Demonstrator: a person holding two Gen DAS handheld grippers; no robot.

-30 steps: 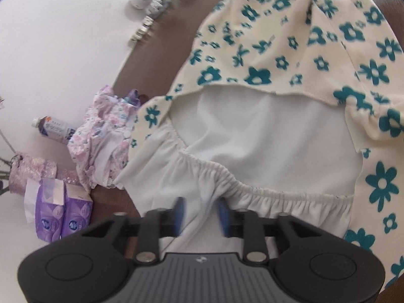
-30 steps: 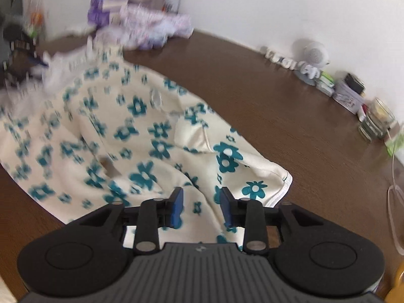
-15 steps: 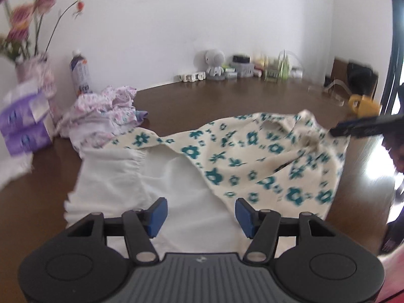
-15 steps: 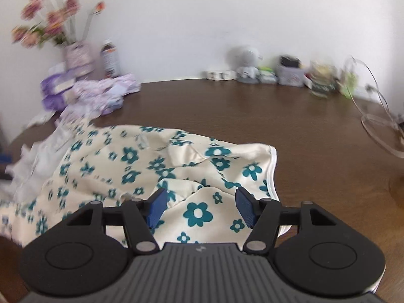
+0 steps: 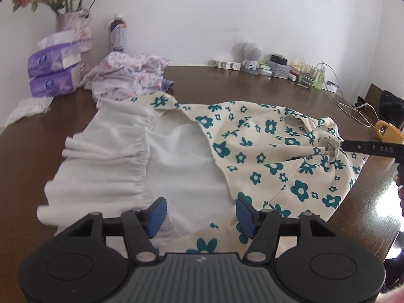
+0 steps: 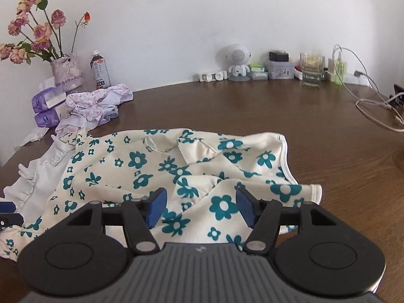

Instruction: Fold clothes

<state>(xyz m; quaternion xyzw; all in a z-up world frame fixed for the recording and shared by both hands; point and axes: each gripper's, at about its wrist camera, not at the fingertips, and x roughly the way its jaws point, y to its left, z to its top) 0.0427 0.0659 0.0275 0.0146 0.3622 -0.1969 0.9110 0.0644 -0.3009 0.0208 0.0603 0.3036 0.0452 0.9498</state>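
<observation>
Floral garment lies rumpled across the worktop at centre frame, white lining up at the left, likely laid out for folding. Left claw and right claw hover spread at its near edge, gripping nothing.

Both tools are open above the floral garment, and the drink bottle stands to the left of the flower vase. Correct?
Not quite. The right wrist view shows the drink bottle to the right of the flower vase. Both tools, left and right, are open above the floral garment.
</observation>
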